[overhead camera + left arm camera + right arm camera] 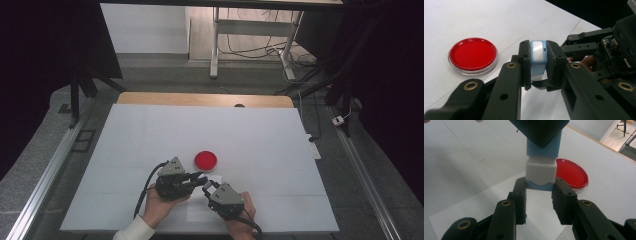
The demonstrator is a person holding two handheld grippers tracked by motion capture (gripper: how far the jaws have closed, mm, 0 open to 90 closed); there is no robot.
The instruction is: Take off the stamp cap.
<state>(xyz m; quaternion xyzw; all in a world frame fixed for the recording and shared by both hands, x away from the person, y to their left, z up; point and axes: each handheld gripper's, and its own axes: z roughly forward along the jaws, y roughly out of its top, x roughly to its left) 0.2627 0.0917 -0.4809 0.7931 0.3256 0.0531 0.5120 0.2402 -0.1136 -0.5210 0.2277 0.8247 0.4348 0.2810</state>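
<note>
A small light-blue block with a white cap (pixel 538 53) hangs just above the table between the two grippers. My left gripper (pixel 538 65) is shut on its blue body, one jaw on each side. From the opposite end, my right gripper (pixel 540 188) is shut on the block's (pixel 541 171) white-capped end, its pads against the blue rim under the cap. In the high view the left gripper (pixel 201 178) and right gripper (pixel 208 188) meet tip to tip near the table's front middle. A round red dish with a clear rim (pixel 206 160) (pixel 472 55) (pixel 572 173) lies flat just beyond them.
A white board (pixel 150 135) covers the table, with a sheet of white paper (pixel 196 214) under the hands. A wooden edge (pixel 200 99) shows at the back. Metal rails (pixel 45 180) run along both sides, and desk legs with cables (pixel 280 50) stand beyond.
</note>
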